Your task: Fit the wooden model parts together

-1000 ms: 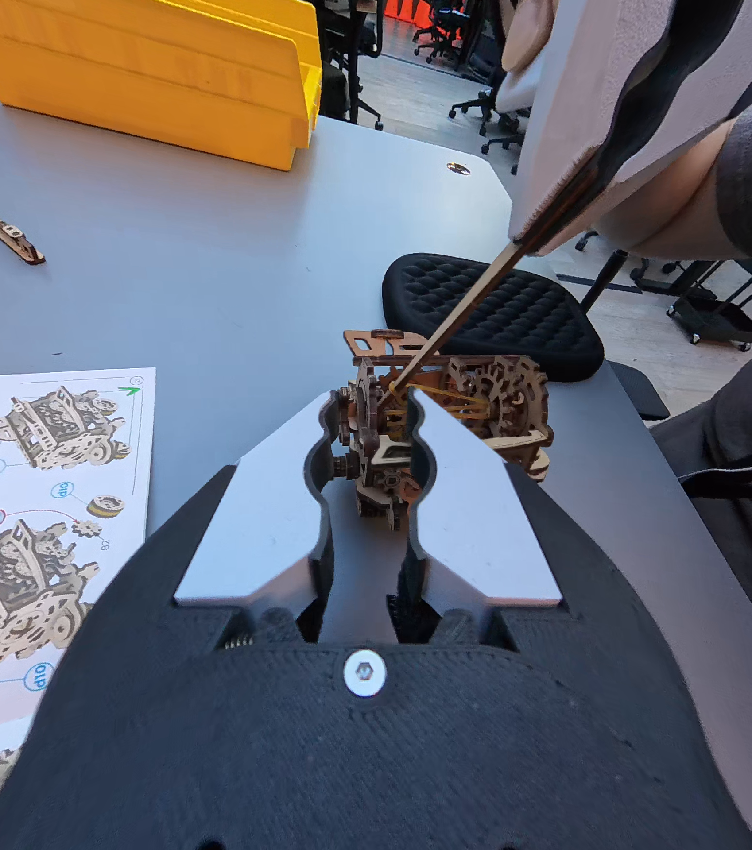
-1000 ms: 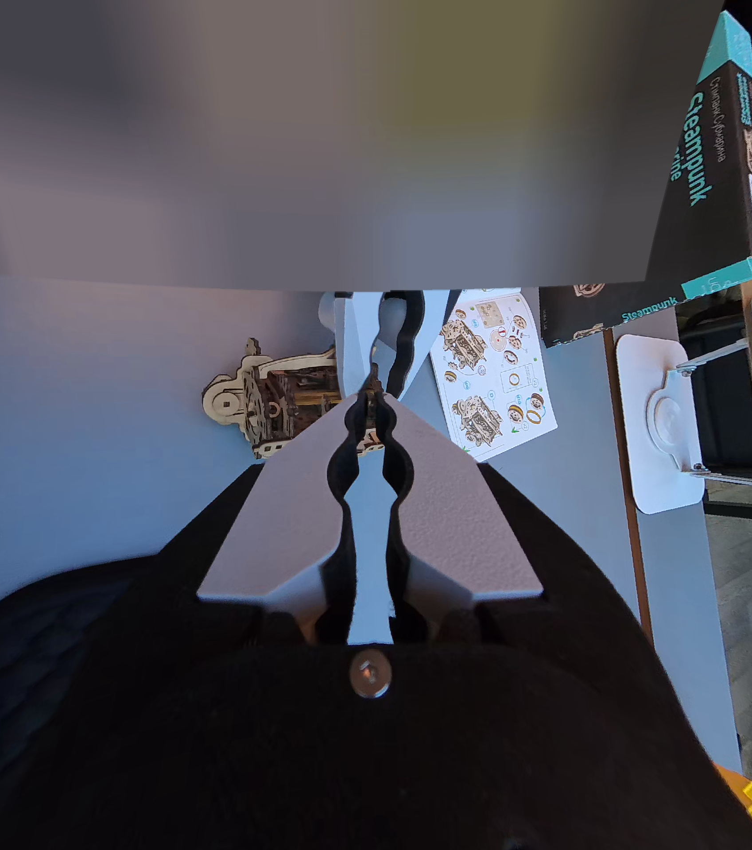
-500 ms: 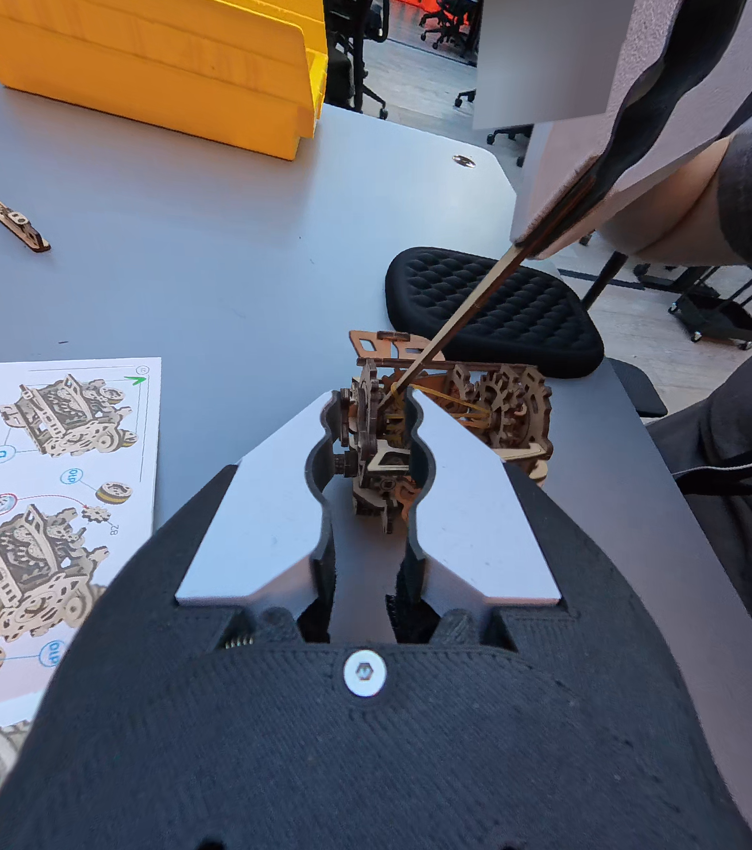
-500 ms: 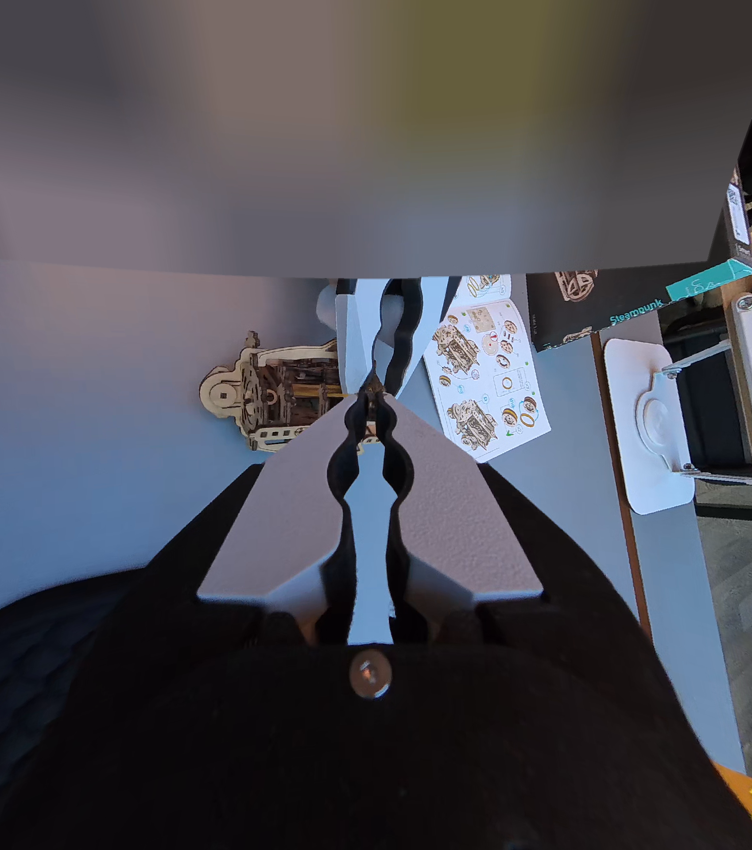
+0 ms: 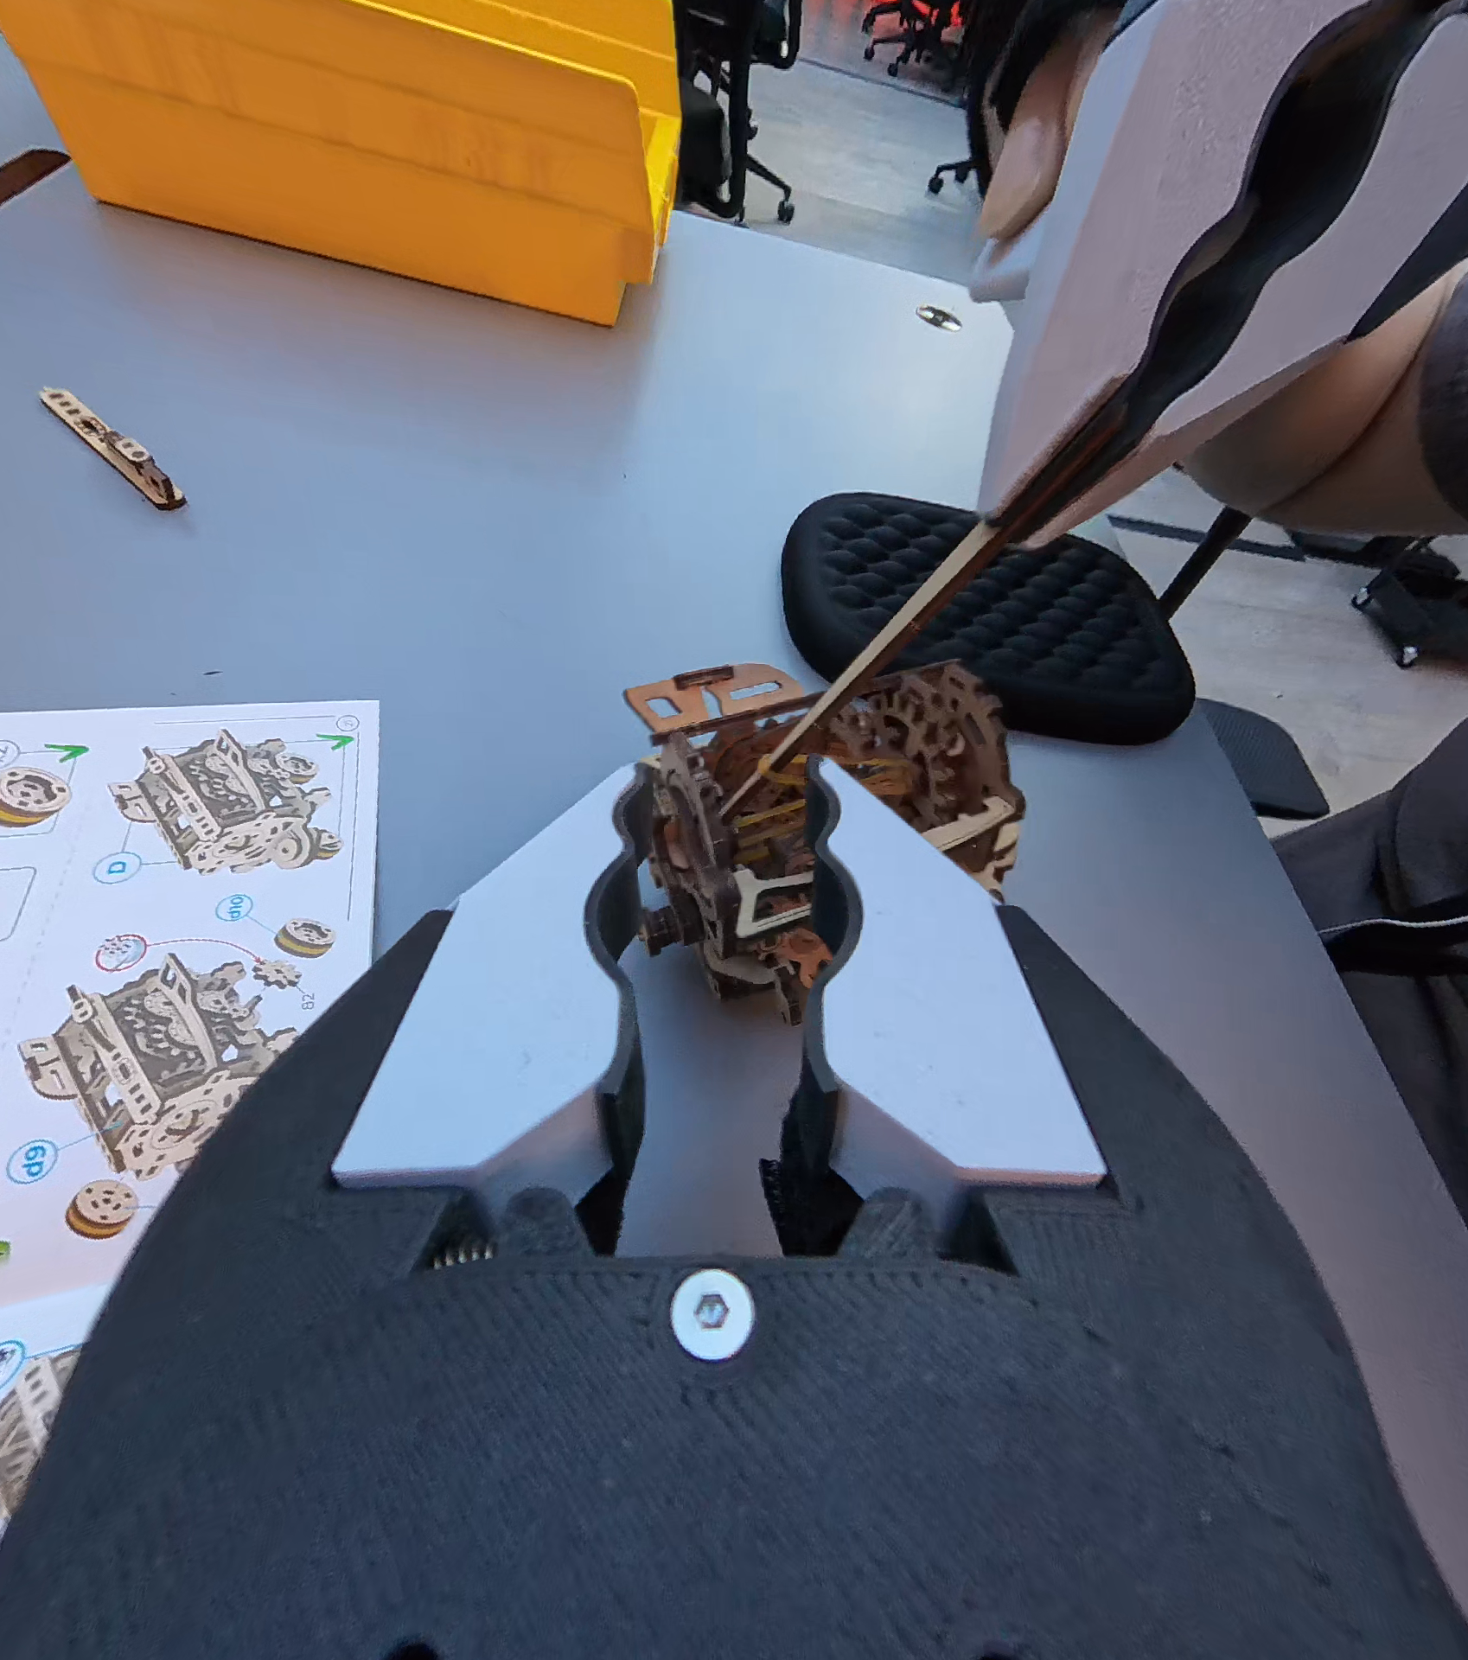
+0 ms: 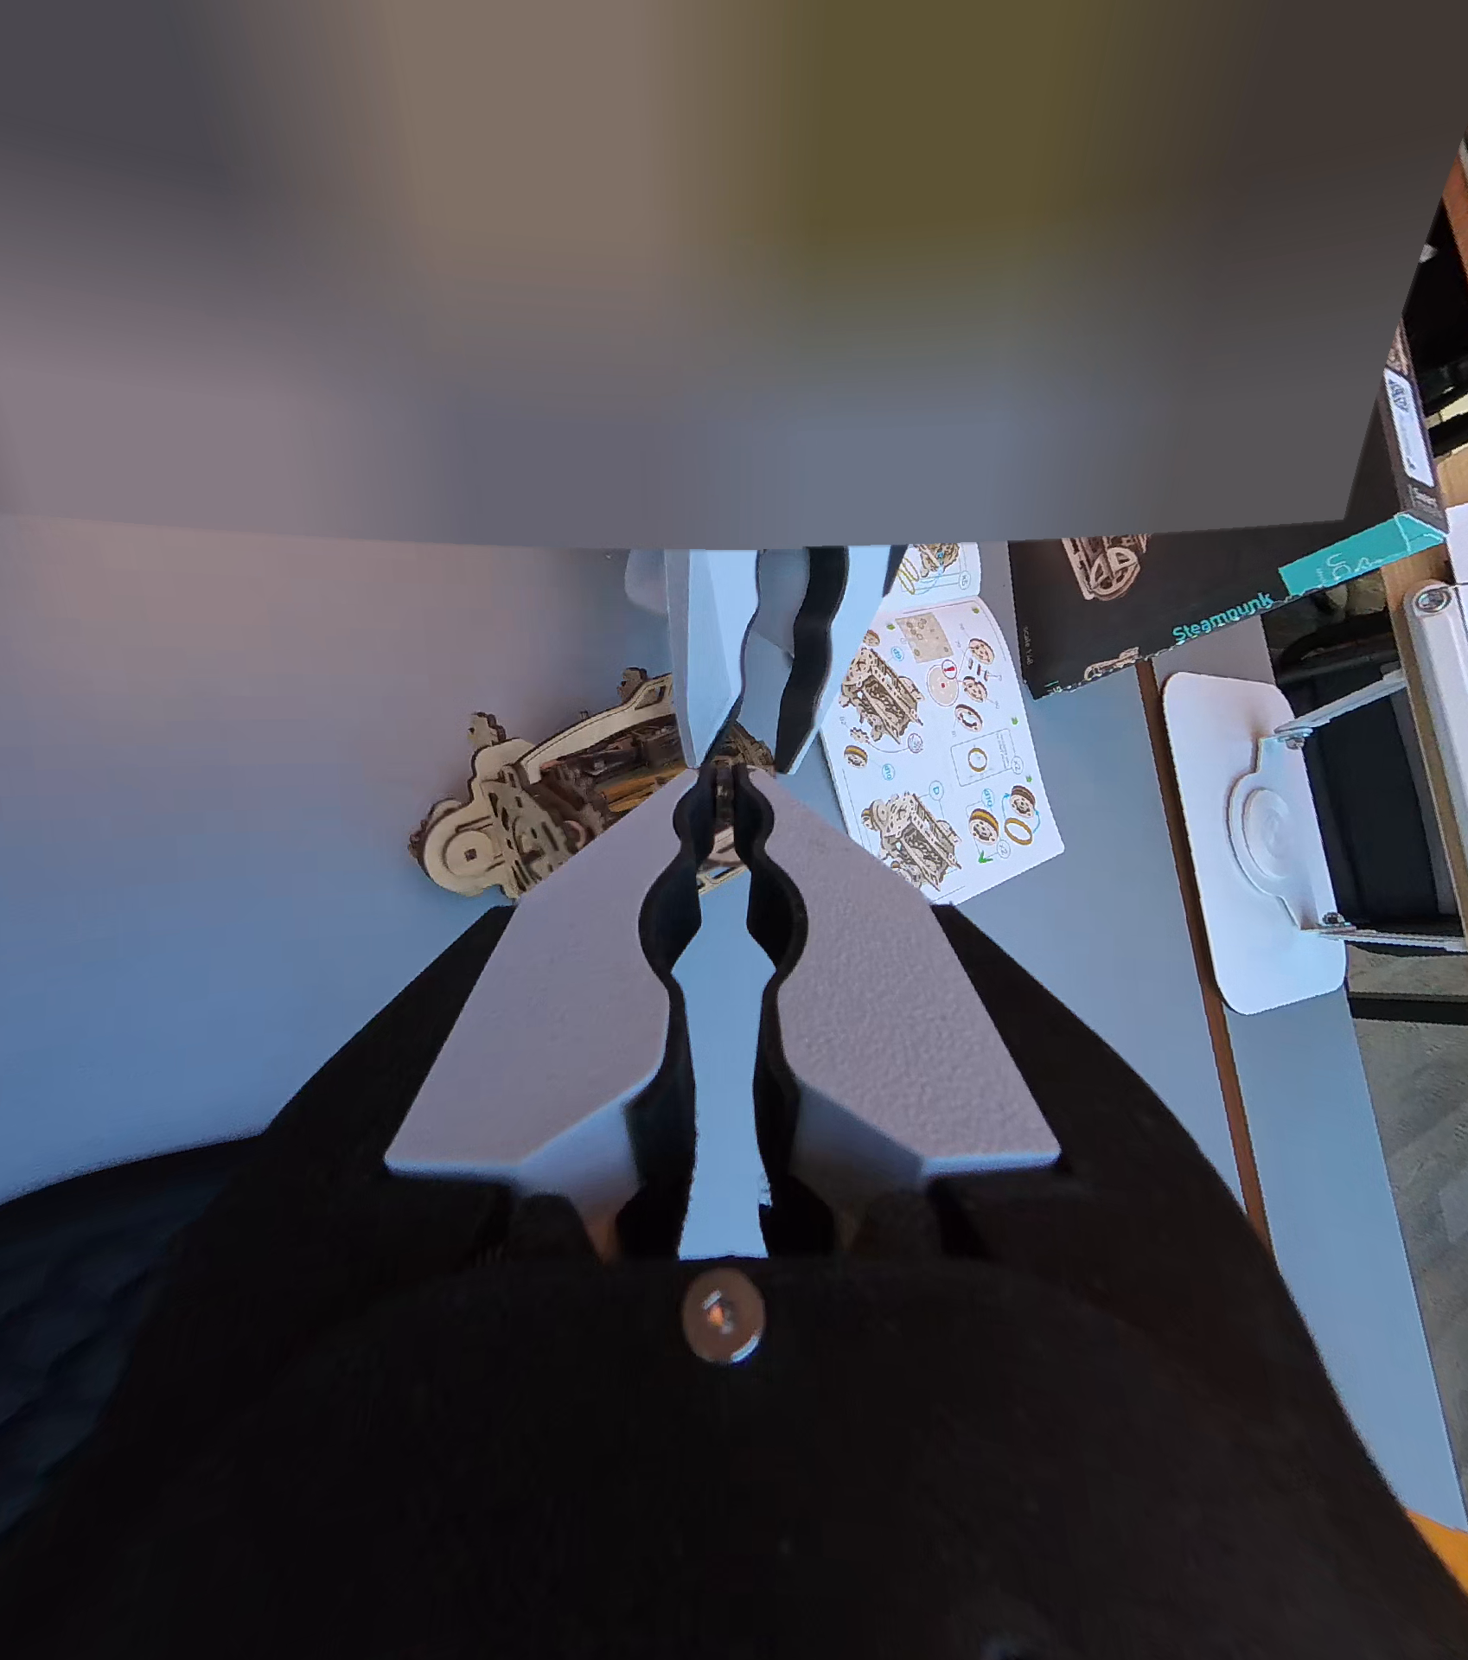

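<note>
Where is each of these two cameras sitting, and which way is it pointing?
Left wrist view: rides on the left hand-held gripper, looking forward and down along its fingers at the wooden model on the grey table; a forearm shows at right.
Right wrist view: rides on the right hand-held gripper, looking steeply down at the table; only its own fingers show.
Shared: the model, the instruction sheet, the black pad, and each other's gripper, the right one pinching a thin wooden stick.
</note>
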`<state>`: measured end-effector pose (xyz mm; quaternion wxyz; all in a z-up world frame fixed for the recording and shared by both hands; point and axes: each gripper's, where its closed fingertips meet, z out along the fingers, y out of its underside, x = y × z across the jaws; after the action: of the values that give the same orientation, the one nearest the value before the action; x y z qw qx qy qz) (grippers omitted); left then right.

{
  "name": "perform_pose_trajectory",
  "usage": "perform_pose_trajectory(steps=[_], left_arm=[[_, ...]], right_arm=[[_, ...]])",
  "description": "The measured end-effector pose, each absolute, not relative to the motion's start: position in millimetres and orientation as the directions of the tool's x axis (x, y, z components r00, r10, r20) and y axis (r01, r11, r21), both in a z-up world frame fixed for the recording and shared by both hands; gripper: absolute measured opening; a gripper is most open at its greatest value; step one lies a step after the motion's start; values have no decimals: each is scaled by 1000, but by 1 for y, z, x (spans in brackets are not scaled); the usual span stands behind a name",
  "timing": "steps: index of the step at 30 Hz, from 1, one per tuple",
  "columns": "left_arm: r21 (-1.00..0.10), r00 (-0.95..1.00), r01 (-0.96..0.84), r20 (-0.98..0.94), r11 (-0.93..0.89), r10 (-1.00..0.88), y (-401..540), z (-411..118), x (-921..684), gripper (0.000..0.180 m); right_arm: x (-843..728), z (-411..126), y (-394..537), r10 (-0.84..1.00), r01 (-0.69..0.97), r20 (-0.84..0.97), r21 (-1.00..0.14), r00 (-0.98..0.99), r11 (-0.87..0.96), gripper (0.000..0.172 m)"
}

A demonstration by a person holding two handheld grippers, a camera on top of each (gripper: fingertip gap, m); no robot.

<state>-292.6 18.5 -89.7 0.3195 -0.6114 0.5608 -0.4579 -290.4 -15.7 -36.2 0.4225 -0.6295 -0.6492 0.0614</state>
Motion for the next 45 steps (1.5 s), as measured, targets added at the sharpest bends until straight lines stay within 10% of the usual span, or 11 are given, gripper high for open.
perform_pose_trajectory(steps=[45], left_arm=[[-831, -13, -380, 444, -406, -896, 56, -92, -302, 25]], right_arm=[[-298, -33, -10, 845, 733, 519, -624, 129, 271, 0]])
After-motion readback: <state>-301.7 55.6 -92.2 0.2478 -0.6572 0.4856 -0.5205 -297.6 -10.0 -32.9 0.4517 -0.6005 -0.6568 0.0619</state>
